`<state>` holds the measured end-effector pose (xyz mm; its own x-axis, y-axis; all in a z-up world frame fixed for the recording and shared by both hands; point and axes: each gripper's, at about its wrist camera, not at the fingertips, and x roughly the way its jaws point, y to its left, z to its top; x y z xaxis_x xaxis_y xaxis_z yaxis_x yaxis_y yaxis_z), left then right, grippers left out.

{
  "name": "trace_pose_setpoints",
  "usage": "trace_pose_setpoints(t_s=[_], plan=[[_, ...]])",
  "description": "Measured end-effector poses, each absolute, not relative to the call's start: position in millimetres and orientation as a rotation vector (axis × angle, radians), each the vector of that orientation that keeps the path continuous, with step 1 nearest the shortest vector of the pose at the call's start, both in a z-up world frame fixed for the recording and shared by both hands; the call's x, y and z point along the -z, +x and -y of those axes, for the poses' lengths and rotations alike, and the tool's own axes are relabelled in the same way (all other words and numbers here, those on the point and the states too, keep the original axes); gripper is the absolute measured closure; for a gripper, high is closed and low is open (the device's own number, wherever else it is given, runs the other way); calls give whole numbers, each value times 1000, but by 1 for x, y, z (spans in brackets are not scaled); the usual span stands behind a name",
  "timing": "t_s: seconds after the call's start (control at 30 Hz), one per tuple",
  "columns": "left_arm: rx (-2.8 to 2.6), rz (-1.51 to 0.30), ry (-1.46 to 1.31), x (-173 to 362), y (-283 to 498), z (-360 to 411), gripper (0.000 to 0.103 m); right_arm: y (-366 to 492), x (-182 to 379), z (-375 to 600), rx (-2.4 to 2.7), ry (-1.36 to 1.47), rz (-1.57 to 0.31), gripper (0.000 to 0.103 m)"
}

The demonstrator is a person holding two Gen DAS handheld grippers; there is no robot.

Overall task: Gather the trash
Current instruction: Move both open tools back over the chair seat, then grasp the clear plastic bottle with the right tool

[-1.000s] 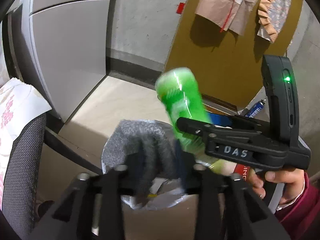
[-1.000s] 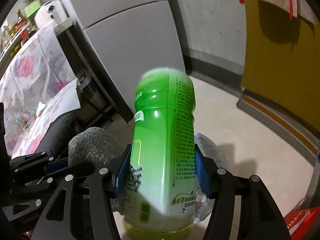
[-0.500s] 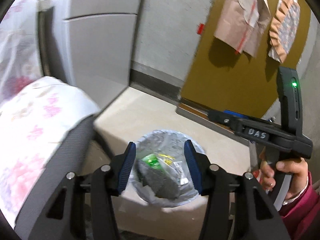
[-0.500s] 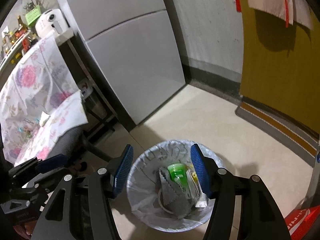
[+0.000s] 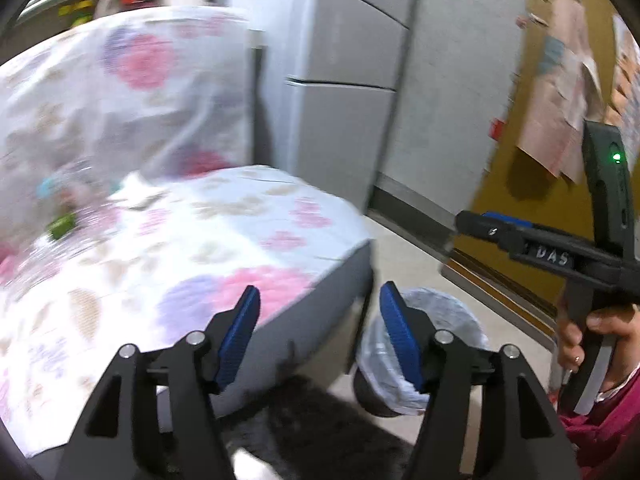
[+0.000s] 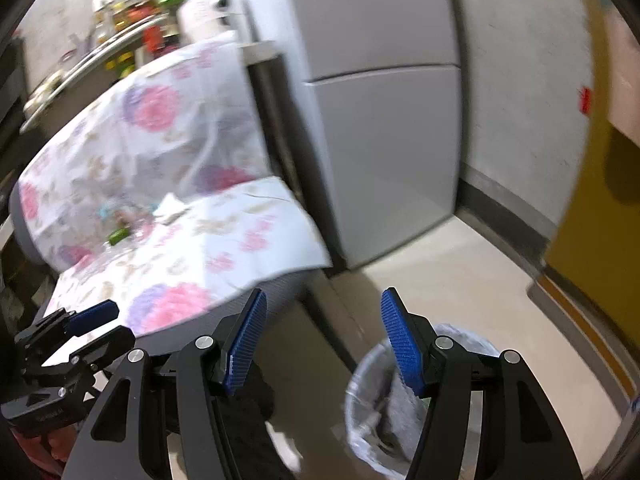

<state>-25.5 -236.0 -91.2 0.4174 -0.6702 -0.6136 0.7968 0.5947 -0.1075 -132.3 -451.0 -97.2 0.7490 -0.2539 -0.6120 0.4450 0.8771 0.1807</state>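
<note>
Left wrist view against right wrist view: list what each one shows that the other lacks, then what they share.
Only the left wrist view shows the papers pinned on the yellow board and the hand holding the right gripper.

Only the right wrist view shows the shelf of bottles sharply and the trash inside the bin.

Both show the flowered cloth, the grey cabinet, the lined bin and the left gripper, both grippers open and empty.

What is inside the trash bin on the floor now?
The trash bin holds a grey cloth and blurred scraps; the right gripper hides part of it, so any other contents cannot be seen.
</note>
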Motion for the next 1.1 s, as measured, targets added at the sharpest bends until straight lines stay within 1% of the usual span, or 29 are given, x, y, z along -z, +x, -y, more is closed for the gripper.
trace_pose_setpoints(t_s=[0.1, 0.17, 0.2, 0.33, 0.4, 0.57, 0.77, 1.1], plan=[[849, -664, 165, 86, -10, 202, 37, -106, 86, 429, 328, 283, -615, 41], [790, -668, 141, 84, 3, 183, 36, -87, 80, 412, 290, 243, -618, 34], [761, -671, 132, 84, 10, 173, 35, -81, 78, 407, 276, 230, -621, 33], [653, -672, 87, 79, 39, 136, 34, -39, 73, 380, 190, 168, -652, 33], [599, -669, 71, 78, 54, 122, 28, -19, 72, 369, 152, 143, -665, 32], [465, -669, 37, 74, 94, 83, 27, 38, 76, 347, 68, 91, -700, 32], [380, -691, 11, 76, 139, 62, 27, 109, 83, 327, -11, 68, -728, 32], [315, -712, 19, 81, 216, 55, 27, 244, 95, 300, -130, -10, -693, 34]])
